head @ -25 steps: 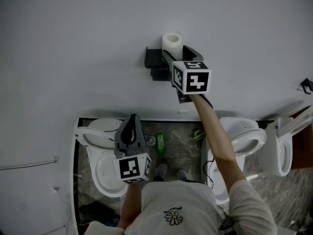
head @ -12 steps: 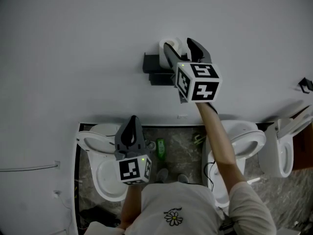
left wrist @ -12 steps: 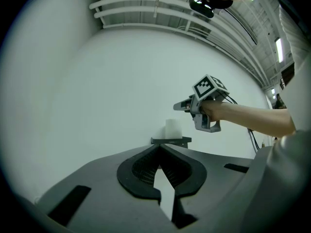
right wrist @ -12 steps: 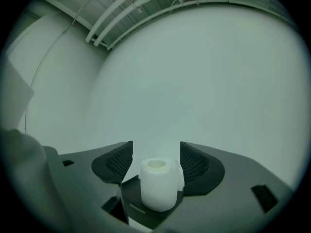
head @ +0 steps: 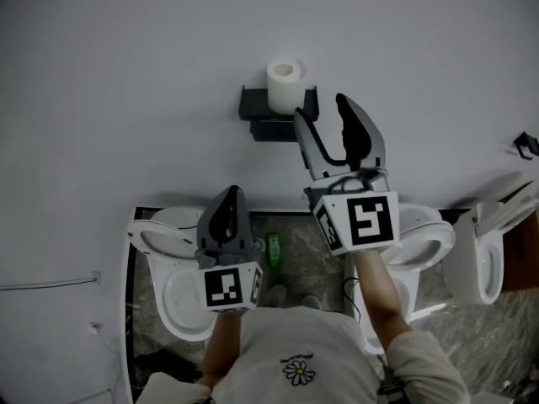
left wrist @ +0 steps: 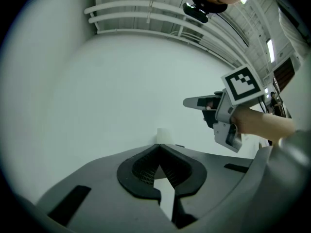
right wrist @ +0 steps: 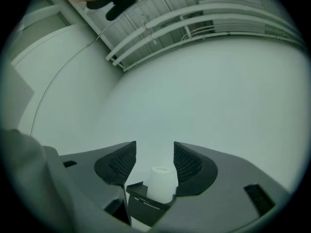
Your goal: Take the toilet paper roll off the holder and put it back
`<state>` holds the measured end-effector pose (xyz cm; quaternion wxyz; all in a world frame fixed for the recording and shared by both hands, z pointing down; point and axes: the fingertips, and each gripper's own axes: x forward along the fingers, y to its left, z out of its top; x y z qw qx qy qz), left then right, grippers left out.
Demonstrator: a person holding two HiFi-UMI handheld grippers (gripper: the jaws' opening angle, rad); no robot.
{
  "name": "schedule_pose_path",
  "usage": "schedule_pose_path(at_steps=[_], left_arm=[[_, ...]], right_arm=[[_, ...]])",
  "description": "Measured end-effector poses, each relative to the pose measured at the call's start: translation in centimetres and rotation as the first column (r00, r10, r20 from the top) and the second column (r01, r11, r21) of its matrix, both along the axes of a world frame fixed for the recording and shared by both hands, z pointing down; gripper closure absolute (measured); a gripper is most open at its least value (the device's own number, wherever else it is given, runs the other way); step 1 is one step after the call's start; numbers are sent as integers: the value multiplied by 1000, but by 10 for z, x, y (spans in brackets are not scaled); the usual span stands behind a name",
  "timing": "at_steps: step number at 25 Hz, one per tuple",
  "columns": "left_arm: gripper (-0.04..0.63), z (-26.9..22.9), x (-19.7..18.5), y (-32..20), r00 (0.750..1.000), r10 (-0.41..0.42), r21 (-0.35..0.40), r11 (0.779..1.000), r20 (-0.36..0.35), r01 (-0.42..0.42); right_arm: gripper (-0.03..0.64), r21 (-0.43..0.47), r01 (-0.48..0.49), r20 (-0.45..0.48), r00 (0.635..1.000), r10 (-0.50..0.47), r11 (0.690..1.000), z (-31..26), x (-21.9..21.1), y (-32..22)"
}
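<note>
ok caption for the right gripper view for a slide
Open right gripper facing the upright toilet paper roll standing in its black wall holder.

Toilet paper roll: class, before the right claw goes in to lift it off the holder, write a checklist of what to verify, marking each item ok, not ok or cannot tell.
1. The toilet paper roll stands upright on the black holder: ok.
2. The right claw has its jaws apart and grips nothing: ok.
3. In the right gripper view the roll lines up with the gap between the jaws: ok.
4. The right claw is around the roll: not ok, it is short of it and apart.
5. The left claw is shut, empty and away from the holder: ok.
6. The roll is free to lift off: cannot tell.
</note>
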<state>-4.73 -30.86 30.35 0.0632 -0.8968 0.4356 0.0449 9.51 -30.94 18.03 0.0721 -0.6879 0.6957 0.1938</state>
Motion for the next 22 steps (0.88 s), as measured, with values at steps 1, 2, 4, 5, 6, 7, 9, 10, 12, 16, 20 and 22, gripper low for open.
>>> schedule_pose_path(at_steps=[1, 2, 4, 5, 6, 7, 9, 10, 12, 16, 20, 22], left_arm=[[577, -1, 2, 1, 1000, 3, 2, 1000, -2, -3], [577, -2, 5, 2, 1000, 6, 3, 1000, -6, -6], [577, -4, 8, 3, 1000, 10, 6, 1000, -9, -10], [577, -4, 10, 4, 1000, 11, 9, 1000, -8, -11], [577, -6, 11, 5, 1000, 12, 11, 1000, -15, -12], [577, -8, 13, 5, 1000, 12, 13, 1000, -27, -11], [577, -9, 15, 7, 999, 11, 16, 1000, -39, -10], [577, -9, 16, 8, 999, 10, 16, 1000, -40, -9], [577, -8, 17, 10, 999, 10, 16, 1000, -40, -10], [577, -5, 20, 13, 999, 16, 22, 1000, -41, -15], [577, -1, 23, 14, 999, 21, 24, 1000, -43, -19], [577, -1, 23, 15, 999, 20, 20, 1000, -49, -19]], right_arm=[[392, 5, -14, -14, 1000, 14, 1000, 7, -1, 7], [421, 5, -27, -20, 999, 27, 1000, 15, -1, 15], [484, -5, -51, -9, 999, 51, 999, 30, 0, 28], [520, -15, -65, 2, 998, 65, 998, 38, 2, 33], [553, -31, -81, 12, 997, 81, 996, 47, 4, 38], [578, -55, -99, 17, 995, 100, 994, 56, 7, 41], [593, -111, -130, 19, 991, 133, 985, 76, 13, 45], [601, -136, -138, 24, 990, 142, 981, 86, 15, 48], [606, -185, -149, 35, 987, 158, 971, 106, 19, 53], [607, -271, -138, 41, 987, 154, 953, 140, 19, 61], [607, -323, -118, 6, 992, 127, 939, 150, 12, 60], [607, -317, -108, -8, 994, 111, 942, 149, 8, 60]])
